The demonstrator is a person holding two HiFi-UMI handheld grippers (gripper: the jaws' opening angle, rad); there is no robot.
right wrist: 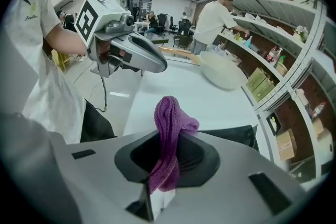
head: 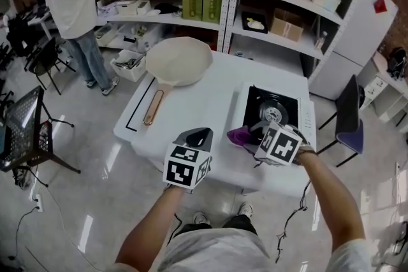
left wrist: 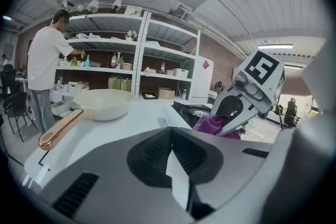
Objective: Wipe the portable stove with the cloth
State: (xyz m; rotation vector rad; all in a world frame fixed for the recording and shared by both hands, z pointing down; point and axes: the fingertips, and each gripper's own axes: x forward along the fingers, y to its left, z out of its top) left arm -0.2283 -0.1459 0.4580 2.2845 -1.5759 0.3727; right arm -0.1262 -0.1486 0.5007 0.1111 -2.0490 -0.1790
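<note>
- Two tongs, one loaded: right tongs [right wrist: 165,168] clenched on purple cloth [right wrist: 169,115], fold sticking up out of the jaws. Bunched grip, should work as a wiping pad.
- Left tongs [left wrist: 176,165] closed on nothing, hovering just beside the right over the surface [head: 204,105]. Probably parked clear of the wipe path.
- Cloth at near-left corner of portable stove [head: 273,113]; contact not discernible.
- Stove at right end of surface, burner exposed, nothing on top, so open for wiping.
- Pan [head: 178,60] well apart at far left, out of the way.
- Wipe apparently not started; next needs cloth lowered onto stove top.
</note>
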